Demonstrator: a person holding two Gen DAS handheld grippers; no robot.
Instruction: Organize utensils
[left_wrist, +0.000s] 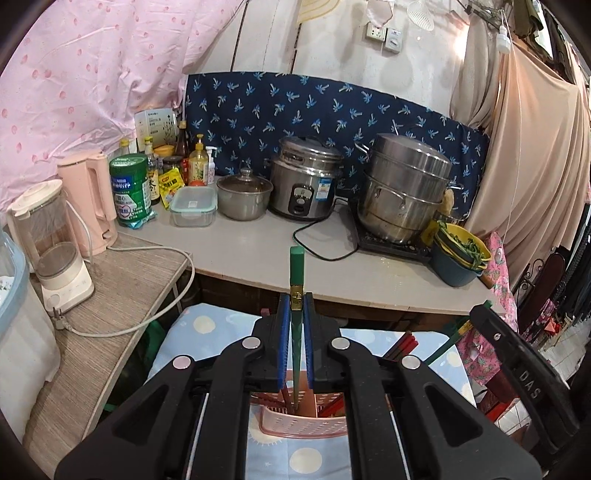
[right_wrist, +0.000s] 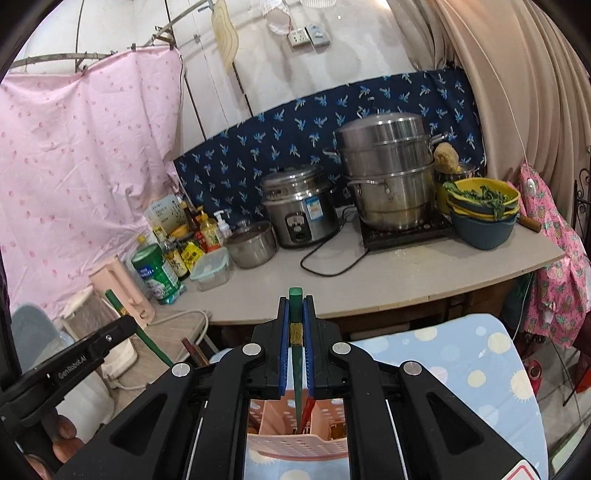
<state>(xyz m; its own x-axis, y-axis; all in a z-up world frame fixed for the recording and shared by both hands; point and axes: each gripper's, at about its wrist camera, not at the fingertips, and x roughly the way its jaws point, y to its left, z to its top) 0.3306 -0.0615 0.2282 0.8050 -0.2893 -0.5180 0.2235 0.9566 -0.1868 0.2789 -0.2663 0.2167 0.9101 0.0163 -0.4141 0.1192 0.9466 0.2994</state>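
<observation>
L wrist: left gripper (left_wrist: 296, 301) pinched tight on a green chopstick (left_wrist: 296, 266), its tip over the pink basket (left_wrist: 303, 424) below. R wrist: right gripper (right_wrist: 295, 301) clamps its own green chopstick (right_wrist: 295, 306), same basket (right_wrist: 295, 445) underneath. Step looks like mid-transfer; next prob needs lowering the tips in, then release.

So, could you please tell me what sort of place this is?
Most likely a small home kitchen corner: a rice cooker and stacked steamer pot stand on the counter, beside a cluster of sauce bottles.
</observation>
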